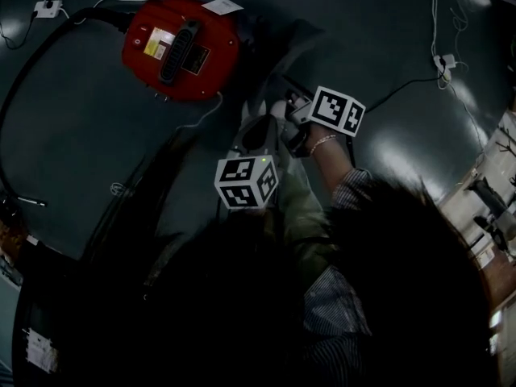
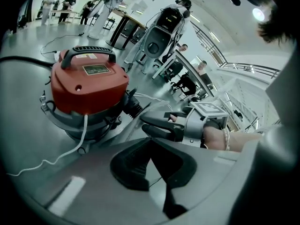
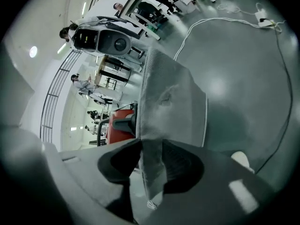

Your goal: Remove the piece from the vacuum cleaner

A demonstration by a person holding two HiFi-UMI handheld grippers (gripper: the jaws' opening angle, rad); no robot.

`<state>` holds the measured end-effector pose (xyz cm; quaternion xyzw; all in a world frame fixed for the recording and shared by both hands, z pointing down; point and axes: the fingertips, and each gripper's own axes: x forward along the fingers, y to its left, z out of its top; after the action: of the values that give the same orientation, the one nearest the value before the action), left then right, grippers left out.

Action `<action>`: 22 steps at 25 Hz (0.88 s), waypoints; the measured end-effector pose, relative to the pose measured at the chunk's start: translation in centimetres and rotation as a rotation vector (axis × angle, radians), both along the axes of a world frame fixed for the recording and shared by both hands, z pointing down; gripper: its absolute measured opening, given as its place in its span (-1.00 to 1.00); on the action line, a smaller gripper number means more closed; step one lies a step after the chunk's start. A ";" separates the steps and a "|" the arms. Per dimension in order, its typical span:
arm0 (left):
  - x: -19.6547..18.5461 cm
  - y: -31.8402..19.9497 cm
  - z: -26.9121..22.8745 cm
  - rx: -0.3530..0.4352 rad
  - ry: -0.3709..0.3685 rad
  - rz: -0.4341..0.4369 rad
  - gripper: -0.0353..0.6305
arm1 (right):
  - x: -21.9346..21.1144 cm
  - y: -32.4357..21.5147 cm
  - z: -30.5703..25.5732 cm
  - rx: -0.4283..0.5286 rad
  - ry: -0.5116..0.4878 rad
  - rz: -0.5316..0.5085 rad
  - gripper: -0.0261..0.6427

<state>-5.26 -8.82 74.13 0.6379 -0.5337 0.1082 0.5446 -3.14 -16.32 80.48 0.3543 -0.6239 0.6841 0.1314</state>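
Both sets of jaws were spread: left gripper [image 2: 152,165] empty, right gripper [image 3: 150,165] loosely straddling the grey cloth piece [image 3: 171,97], which looked already off the vacuum cleaner [image 1: 181,47].

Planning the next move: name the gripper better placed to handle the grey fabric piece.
Right, most likely. The grey fabric piece already runs between the open jaws of the right gripper; the left gripper is empty and faces the red vacuum cleaner.
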 end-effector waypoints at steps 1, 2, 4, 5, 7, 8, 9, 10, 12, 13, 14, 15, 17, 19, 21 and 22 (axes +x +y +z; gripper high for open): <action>0.0 -0.2 0.2 0.001 0.003 -0.003 -0.88 | -0.2 -0.1 0.1 -0.001 -0.010 0.003 -0.52; -0.1 -0.4 0.2 0.005 0.005 -0.008 -0.88 | -0.5 -0.1 0.1 -0.002 -0.018 0.005 -0.52; -0.4 -0.8 0.2 0.013 0.007 -0.018 -0.88 | -0.8 -0.1 -0.1 -0.002 -0.037 0.013 -0.52; -0.5 -1.0 0.1 0.017 0.009 -0.024 -0.88 | -1.0 -0.1 -0.3 -0.004 -0.055 0.019 -0.52; -0.7 -1.2 -0.1 0.019 0.011 -0.030 -0.88 | -1.5 -0.1 -0.9 -0.012 -0.099 0.024 -0.42; -0.8 -1.3 -0.1 0.018 0.009 -0.029 -0.88 | -1.7 -0.1 -1.1 -0.015 -0.102 0.017 -0.37; -0.8 -1.3 -0.1 0.017 0.007 -0.027 -0.88 | -1.8 -0.1 -1.0 -0.013 -0.083 0.003 -0.37; -0.9 -1.4 0.0 0.016 0.004 -0.025 -0.88 | -1.8 -0.1 -0.7 -0.005 -0.052 -0.015 -0.37; -1.1 -1.5 0.0 0.013 0.000 -0.023 -0.88 | -1.7 -0.3 -0.3 0.010 -0.017 -0.033 -0.42; -1.1 -1.6 0.0 0.013 -0.001 -0.022 -0.88 | -1.6 -0.4 -0.3 0.014 -0.019 -0.032 -0.50; -1.2 -1.7 0.0 0.014 -0.002 -0.020 -0.88 | -1.6 -0.5 -0.5 0.019 -0.025 -0.031 -0.58; -1.2 -1.8 0.0 0.015 -0.003 -0.019 -0.88 | -1.7 -0.6 -0.7 0.026 -0.032 -0.032 -0.62; -1.3 -2.0 -0.1 0.015 -0.003 -0.020 -0.88 | -1.9 -0.6 -0.9 0.031 -0.049 -0.032 -0.71; -1.2 -2.2 -0.2 0.014 -0.002 -0.018 -0.88 | -1.9 -0.5 -1.1 0.026 -0.067 -0.027 -0.76; -0.9 -2.3 -0.4 0.016 -0.001 -0.012 -0.88 | -1.7 -0.4 -1.3 0.024 -0.075 -0.028 -0.81; -0.8 -2.4 -0.5 0.018 -0.002 -0.009 -0.88 | -1.5 -0.3 -1.4 0.024 -0.075 -0.032 -0.82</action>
<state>-6.07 -11.21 73.66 0.6402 -0.5379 0.1017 0.5390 -4.67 -16.67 79.11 0.3198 -0.6423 0.6870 0.1147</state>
